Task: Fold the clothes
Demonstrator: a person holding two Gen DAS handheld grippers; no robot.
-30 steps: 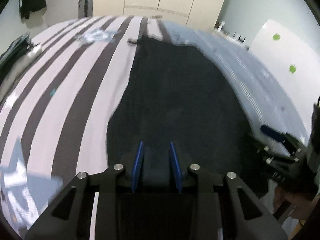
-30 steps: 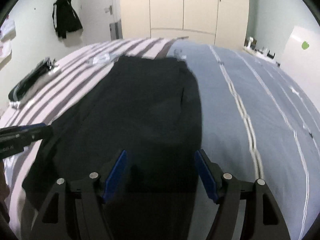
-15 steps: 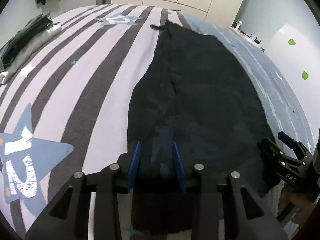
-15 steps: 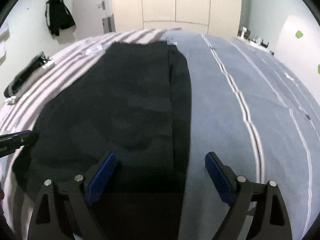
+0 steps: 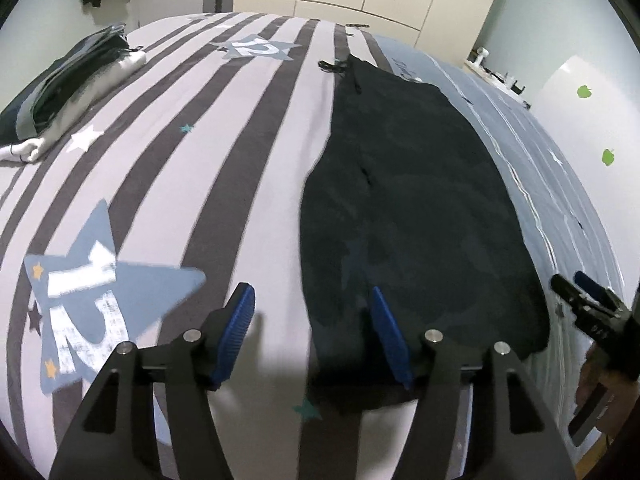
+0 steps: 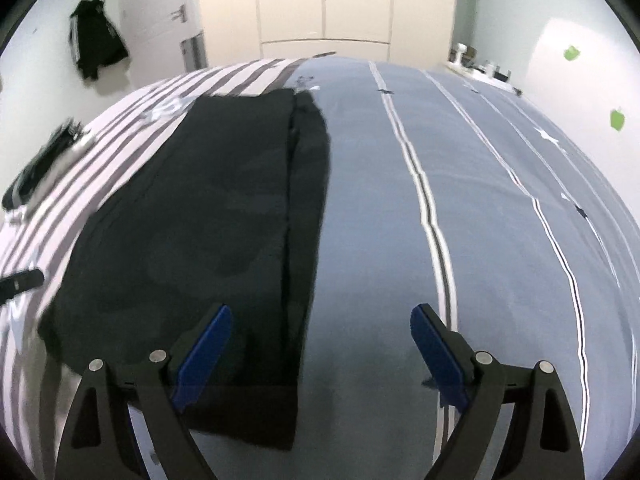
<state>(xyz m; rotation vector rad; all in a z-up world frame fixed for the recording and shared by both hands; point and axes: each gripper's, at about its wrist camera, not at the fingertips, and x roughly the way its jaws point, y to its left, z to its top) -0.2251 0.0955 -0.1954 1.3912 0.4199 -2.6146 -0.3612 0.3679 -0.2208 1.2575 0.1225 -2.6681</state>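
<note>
Dark trousers point(image 5: 408, 200) flat, long axis running away (waistband far), left gripper point(image 5: 316, 332) and right gripper point(image 6: 320, 344) spread, empty

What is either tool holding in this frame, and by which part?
Nothing is held. The left tool and the right tool are both open, hovering over the near end of the dark garment, which lies flat on the bed.

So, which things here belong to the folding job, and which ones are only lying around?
Belongs to the job:
- dark garment, spread flat on the bed
- left claw, open
- right claw, open

Only lying about:
- stack of clothes at the bed's far left
- black jacket hanging on the wall
- wardrobe
- striped bedcover
</note>
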